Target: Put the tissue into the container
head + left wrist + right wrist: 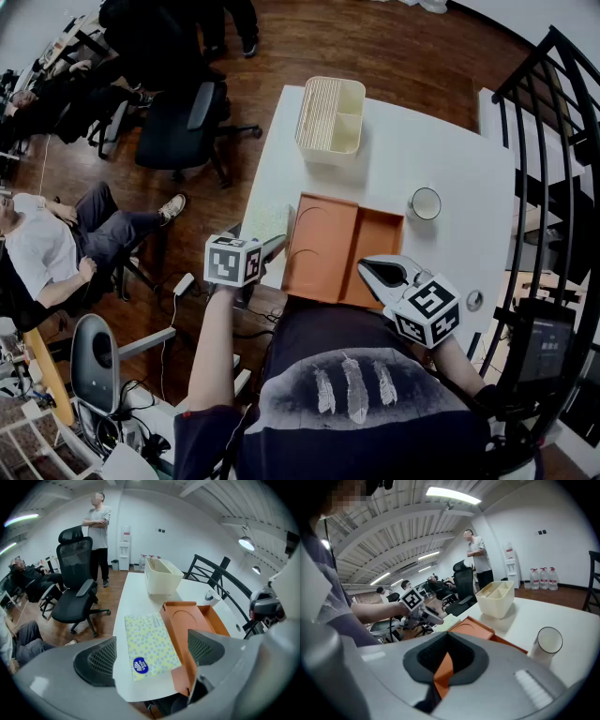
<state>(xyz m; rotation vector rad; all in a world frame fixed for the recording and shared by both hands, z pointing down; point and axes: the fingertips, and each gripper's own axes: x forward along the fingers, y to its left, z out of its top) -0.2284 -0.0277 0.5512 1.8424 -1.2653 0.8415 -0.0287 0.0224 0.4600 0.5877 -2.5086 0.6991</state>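
The tissue pack (151, 641), yellow with blue dots and a blue round label, lies flat on the white table (441, 159) against the left side of an orange tray (342, 246). My left gripper (151, 657) hovers just above the pack's near end, jaws wide open on either side of it, touching nothing. In the head view the tissue pack (267, 223) shows just ahead of the left gripper (274, 247). The cream container (330, 114), open-topped with a divider, stands at the table's far end. My right gripper (370, 269) hangs shut and empty over the tray's near right corner.
A white cup (426, 203) stands right of the tray. Black office chairs (183, 122) and seated people are on the wooden floor to the left. A person (98, 531) stands at the back. A black railing (553, 122) runs along the right.
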